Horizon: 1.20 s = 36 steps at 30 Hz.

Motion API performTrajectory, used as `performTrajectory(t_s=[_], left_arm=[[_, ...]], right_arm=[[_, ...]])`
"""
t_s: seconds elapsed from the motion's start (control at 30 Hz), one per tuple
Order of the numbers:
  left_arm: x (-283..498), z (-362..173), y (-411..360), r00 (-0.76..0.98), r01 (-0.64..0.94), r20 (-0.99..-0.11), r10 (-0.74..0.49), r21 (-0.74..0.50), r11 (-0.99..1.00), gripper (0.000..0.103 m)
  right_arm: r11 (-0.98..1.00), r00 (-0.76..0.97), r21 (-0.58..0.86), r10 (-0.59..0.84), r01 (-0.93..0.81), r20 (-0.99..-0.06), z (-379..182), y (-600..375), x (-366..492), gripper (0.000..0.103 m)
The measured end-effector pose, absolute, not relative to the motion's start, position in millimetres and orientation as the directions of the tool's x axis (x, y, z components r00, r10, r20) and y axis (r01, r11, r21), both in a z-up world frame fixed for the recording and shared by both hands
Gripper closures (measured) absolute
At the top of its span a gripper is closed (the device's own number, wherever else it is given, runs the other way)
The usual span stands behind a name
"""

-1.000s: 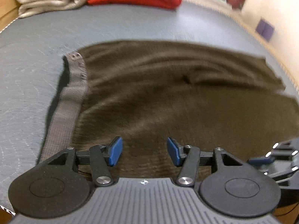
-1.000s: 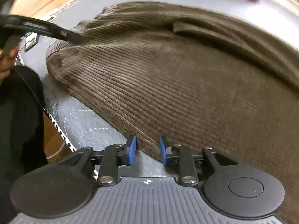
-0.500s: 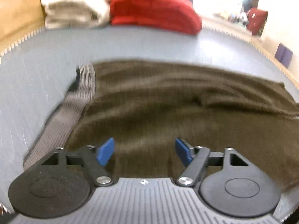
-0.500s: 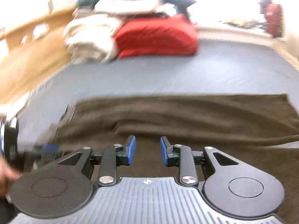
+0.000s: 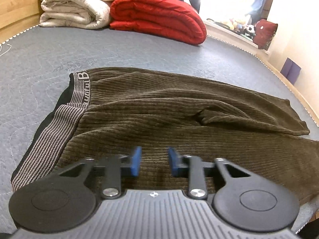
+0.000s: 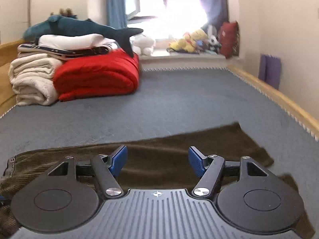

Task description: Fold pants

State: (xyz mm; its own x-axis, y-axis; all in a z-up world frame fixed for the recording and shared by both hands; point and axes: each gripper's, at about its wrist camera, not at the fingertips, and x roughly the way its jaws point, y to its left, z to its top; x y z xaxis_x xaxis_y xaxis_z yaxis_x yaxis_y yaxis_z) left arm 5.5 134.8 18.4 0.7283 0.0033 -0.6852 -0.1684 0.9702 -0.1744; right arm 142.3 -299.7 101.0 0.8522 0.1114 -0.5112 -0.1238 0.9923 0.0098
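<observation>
Brown corduroy pants (image 5: 179,115) lie flat on the grey bed, folded lengthwise, with the striped grey waistband (image 5: 53,131) at the left and the leg ends at the right. My left gripper (image 5: 153,162) hovers over the near edge by the waist; its jaws are closing with a gap still between the blue pads and no cloth in them. In the right wrist view the pants (image 6: 199,141) stretch across below my right gripper (image 6: 157,161), which is raised above the legs, its jaws opening wide with nothing between them.
A folded red blanket (image 5: 159,18) and a cream blanket (image 5: 75,6) are stacked at the bed's far end, with a plush shark (image 6: 79,27) on top. A wooden bed rail (image 6: 275,97) runs along the right. A windowsill with toys (image 6: 195,41) lies beyond.
My right gripper rose from the pants' near edge, levelled out toward the window and spread its jaws. My left gripper tilted up a little; its jaws widened, then narrowed.
</observation>
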Motion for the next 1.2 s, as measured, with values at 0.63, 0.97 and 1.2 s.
performTrajectory(t_s=[0.63, 0.97, 1.2], left_arm=[[248.7, 52.7, 203.3, 0.598, -0.229, -0.797, 0.083, -0.071, 0.971, 0.064], [318.4, 3.4, 217.9, 0.446, -0.121, -0.895, -0.013, -0.075, 0.99, 0.019], [325.6, -16.7, 210.9, 0.396, -0.021, -0.917, 0.045, 0.04, 0.999, 0.028]], right_arm=[[0.993, 0.657, 0.117, 0.09, -0.003, -0.748, 84.7, -349.3, 168.8, 0.036], [0.996, 0.602, 0.093, 0.074, 0.0, -0.795, 70.1, -355.9, 172.0, 0.036], [0.995, 0.57, 0.097, 0.077, 0.005, -0.818, 64.0, -357.3, 178.3, 0.036]])
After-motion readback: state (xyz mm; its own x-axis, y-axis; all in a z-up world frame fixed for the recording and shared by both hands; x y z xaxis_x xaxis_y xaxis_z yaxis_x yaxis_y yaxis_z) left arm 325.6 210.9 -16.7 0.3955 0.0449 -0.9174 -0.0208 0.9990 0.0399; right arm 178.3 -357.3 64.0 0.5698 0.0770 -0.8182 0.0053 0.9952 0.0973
